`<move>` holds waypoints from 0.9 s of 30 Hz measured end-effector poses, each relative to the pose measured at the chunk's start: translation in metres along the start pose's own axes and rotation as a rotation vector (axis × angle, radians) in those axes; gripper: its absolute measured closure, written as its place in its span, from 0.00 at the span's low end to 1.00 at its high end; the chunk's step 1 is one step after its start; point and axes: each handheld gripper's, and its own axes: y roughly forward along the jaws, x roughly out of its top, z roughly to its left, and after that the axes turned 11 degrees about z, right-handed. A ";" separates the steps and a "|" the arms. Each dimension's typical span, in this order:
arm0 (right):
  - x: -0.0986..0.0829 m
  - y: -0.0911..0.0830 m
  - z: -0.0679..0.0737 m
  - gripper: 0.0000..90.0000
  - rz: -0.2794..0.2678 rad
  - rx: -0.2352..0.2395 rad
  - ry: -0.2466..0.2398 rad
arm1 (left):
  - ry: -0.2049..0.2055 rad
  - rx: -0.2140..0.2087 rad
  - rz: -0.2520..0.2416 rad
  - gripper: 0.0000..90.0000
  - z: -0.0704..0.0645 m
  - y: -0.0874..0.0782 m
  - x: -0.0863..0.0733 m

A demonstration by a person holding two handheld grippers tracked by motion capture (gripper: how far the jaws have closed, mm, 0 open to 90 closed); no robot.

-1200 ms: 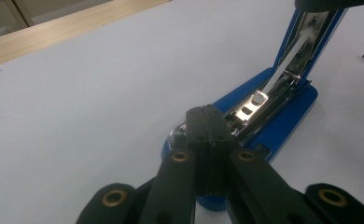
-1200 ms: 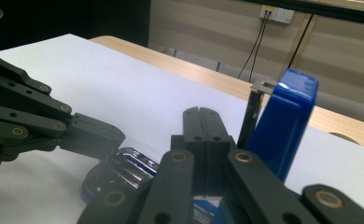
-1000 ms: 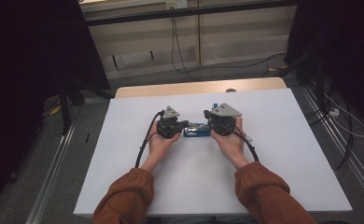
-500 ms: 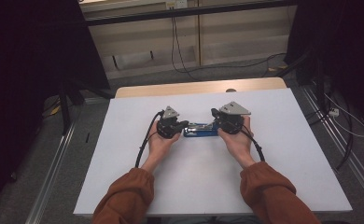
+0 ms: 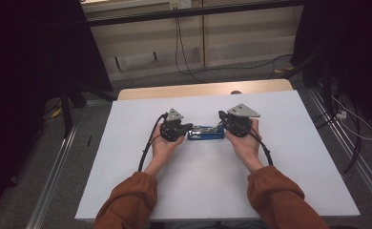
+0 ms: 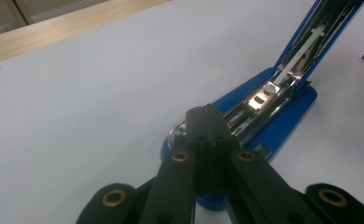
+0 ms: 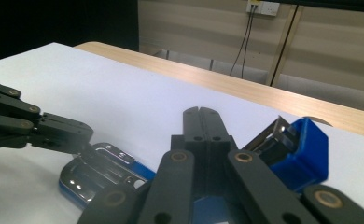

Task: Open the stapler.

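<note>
Both grippers, L & R, closed, at open blue stapler.

Glossy blue plastic and bright polished metal are shown on the stapler, matt black plastic on the left tool, and smooth matt white on the table.

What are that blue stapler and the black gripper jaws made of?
The stapler looks like glossy blue plastic around a shiny metal track, which glints bright. The left gripper looks like matte black plastic, with brass-coloured rings at its pivots. The table has a smooth white, probably laminate, top.
</note>
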 end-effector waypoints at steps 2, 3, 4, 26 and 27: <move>-0.002 -0.001 -0.004 1.00 0.005 -0.005 0.007 | 0.000 0.002 0.000 1.00 0.000 0.000 0.000; -0.004 -0.001 -0.006 1.00 0.009 -0.005 0.015 | 0.000 0.001 -0.001 1.00 0.000 0.000 0.000; -0.004 -0.001 -0.006 1.00 0.009 -0.005 0.015 | 0.000 0.001 -0.001 1.00 0.000 0.000 0.000; -0.016 -0.004 -0.027 1.00 0.064 -0.030 0.043 | -0.023 -0.006 -0.001 1.00 0.000 0.001 0.000; -0.017 -0.004 -0.028 1.00 0.068 -0.033 0.045 | -0.024 -0.004 -0.002 1.00 -0.001 0.001 0.000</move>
